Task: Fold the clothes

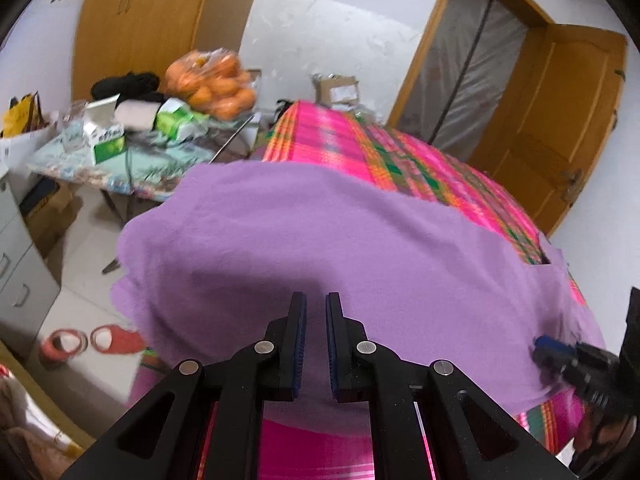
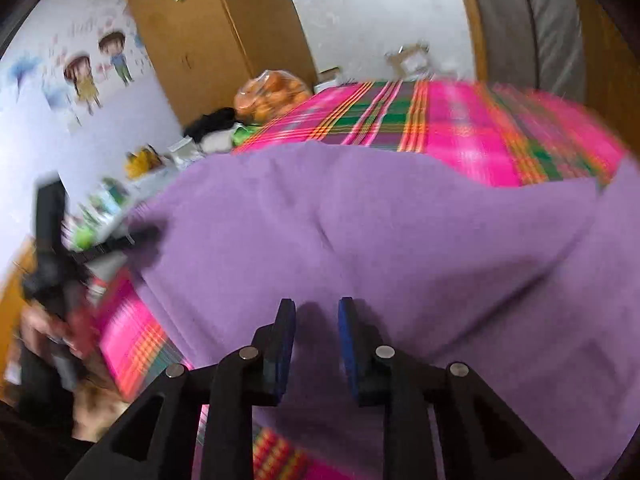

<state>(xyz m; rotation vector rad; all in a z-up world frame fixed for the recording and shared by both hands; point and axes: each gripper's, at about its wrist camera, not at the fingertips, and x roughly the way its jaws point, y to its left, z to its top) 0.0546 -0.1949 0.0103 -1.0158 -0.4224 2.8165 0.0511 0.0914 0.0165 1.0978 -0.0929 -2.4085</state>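
now the left gripper (image 1: 316, 344) has its fingers a little apart with nothing between them, above the near edge of the purple cloth (image 1: 320, 248). the right gripper (image 2: 316, 348) is a bit wider apart, also empty, over the same edge. the cloth lies just ahead of both, spread on the pink checked bed cover (image 1: 400, 148), its long side running left to right. neither gripper seems clearly nearer.

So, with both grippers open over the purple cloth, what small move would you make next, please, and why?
Probably lower the left gripper and the right gripper to the near edge of the purple cloth and close: both stand open and empty, and the cloth lies spread on the striped bedspread, unfolded.
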